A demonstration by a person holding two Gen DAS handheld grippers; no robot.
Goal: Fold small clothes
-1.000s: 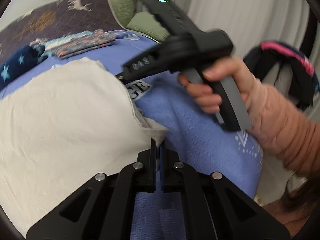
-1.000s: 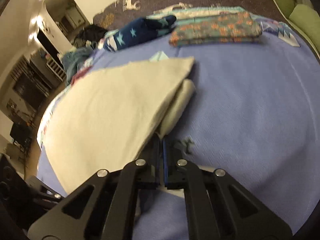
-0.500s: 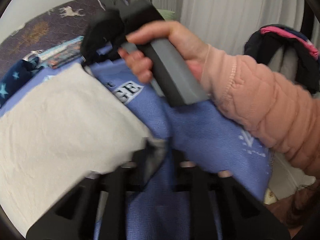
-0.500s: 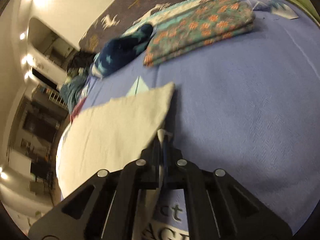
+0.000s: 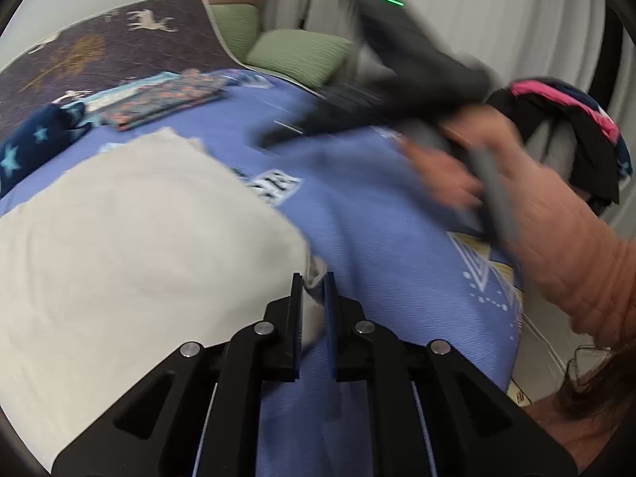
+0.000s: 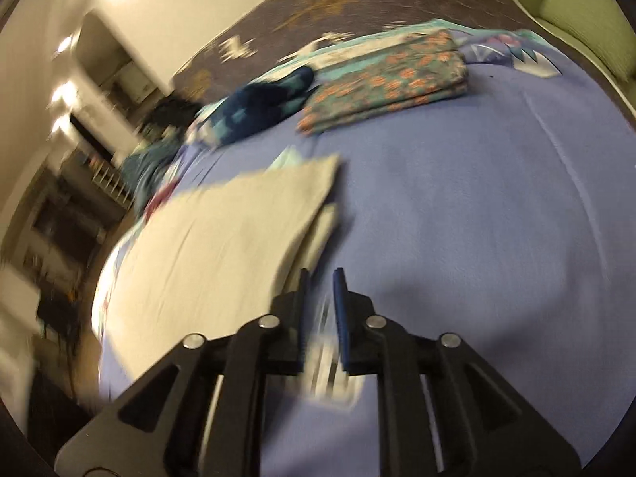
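With its corner lying between slightly parted fingers, the left hand-held gripper point(image 5: 314, 292) is loosely bracketing the cream cloth point(image 5: 131, 238) on the bed point(image 5: 377, 230), apparently mid-fold, while the right hand-held gripper point(image 6: 321, 290) is hovering slightly spread and empty beside it.

Nothing I can read. The white label point(image 5: 274, 185) printed on the blue blanket point(image 5: 377, 238), beside the cream cloth point(image 5: 139, 238), carries dark letters, too blurred to make out.

Folded cloth point(image 5: 139, 246) lies on the bedspread point(image 5: 377, 238), left of the left gripper point(image 5: 314, 282). Behind it, a folded patterned garment point(image 6: 385, 83) sits right of a star-print garment point(image 6: 258, 107). Cushions point(image 5: 294, 53) lie farther behind, at right.
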